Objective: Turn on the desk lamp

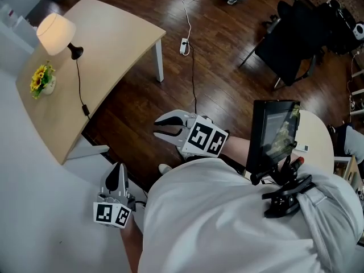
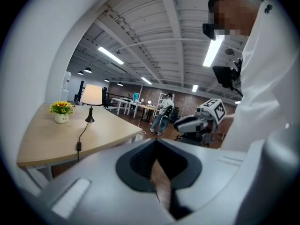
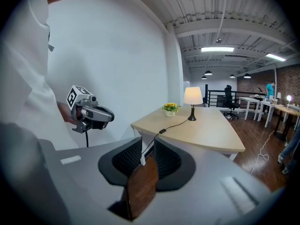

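Observation:
The desk lamp (image 1: 56, 33), with a pale glowing shade and a black foot, stands at the far left corner of the wooden desk (image 1: 119, 44). Its black cord runs to an inline switch (image 1: 85, 110) near the desk's front edge. My left gripper (image 1: 116, 177) is held low by the wall, shut and holding nothing, well short of the desk. My right gripper (image 1: 161, 131) hovers over the floor right of the desk, open and empty. The right gripper view shows the lamp (image 3: 193, 96), the switch (image 3: 162, 131) and the left gripper (image 3: 108, 116). The left gripper view shows the lamp (image 2: 92, 95).
A pot of yellow flowers (image 1: 41, 79) stands beside the lamp. A white power strip (image 1: 184, 46) with its cable lies on the wood floor. A black chair (image 1: 290, 44) is at the back right. A screen on a mount (image 1: 273, 135) is at my chest.

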### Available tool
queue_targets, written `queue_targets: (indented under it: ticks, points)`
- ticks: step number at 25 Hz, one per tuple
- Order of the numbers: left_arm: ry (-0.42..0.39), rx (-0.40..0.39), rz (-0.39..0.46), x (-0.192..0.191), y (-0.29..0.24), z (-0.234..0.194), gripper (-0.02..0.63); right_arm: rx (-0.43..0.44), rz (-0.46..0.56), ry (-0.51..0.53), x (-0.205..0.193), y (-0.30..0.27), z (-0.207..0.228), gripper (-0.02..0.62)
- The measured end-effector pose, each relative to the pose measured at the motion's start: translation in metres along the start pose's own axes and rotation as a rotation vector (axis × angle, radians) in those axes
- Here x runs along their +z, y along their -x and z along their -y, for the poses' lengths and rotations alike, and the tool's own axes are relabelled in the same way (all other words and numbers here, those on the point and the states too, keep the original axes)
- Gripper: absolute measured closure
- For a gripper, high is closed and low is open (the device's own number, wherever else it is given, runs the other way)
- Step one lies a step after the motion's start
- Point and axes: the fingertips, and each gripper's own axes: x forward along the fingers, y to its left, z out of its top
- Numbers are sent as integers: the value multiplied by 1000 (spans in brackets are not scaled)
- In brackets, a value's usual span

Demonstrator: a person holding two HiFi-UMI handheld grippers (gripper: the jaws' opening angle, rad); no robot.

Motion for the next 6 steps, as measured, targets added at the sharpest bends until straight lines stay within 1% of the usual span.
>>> queue_targets:
  ticks: [6]
  points:
    - [0,-4,-3,-3,-2,8,588,0,-8,-1,-5,6,-1,514]
